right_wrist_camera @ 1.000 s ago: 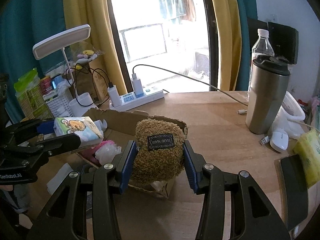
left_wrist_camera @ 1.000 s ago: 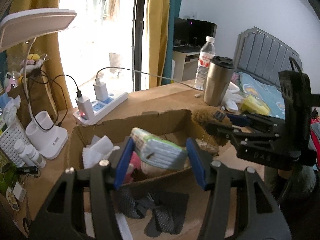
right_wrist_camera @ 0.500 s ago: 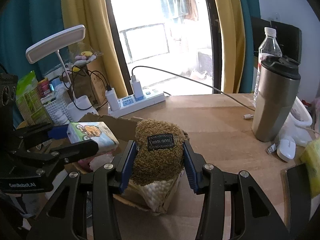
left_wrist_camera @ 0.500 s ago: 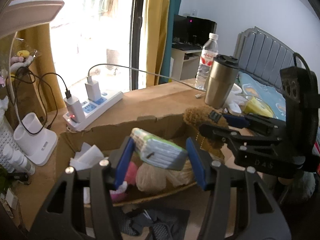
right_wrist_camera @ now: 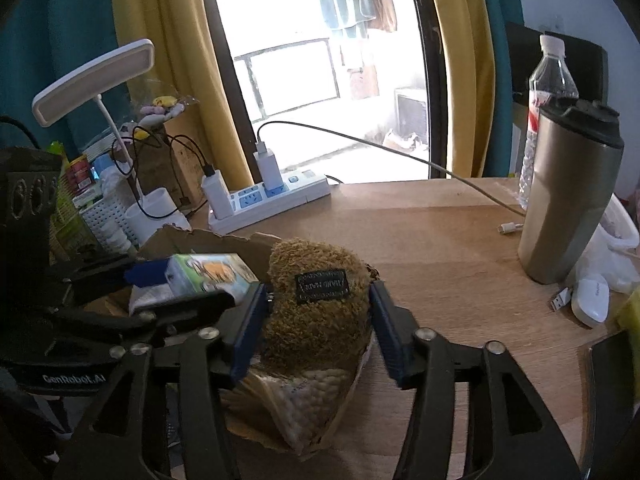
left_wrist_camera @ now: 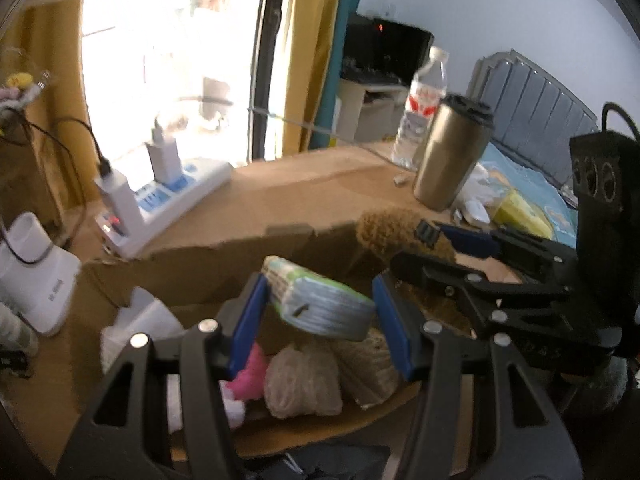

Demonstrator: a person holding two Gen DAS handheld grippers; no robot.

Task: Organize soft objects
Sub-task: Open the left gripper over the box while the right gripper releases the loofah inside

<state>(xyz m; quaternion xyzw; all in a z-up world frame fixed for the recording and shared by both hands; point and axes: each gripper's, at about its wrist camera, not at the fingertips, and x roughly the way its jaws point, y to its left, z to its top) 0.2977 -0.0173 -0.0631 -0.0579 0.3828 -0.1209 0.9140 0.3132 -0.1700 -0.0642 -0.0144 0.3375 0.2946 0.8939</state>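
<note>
Cardboard box (left_wrist_camera: 208, 268) crowded; bare table (right_wrist_camera: 420, 240) before tumbler (right_wrist_camera: 568, 196).

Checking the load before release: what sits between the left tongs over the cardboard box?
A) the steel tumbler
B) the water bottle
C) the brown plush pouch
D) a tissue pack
D: the tissue pack is pinched between the left tongs, above the cardboard box.

Both wrist views look steeply down, close over the shared cardboard box (left_wrist_camera: 192, 264), toward the window.

Window (right_wrist_camera: 320, 60) glare overexposes; left view motion-blurred, fisheye edges dark.
</note>
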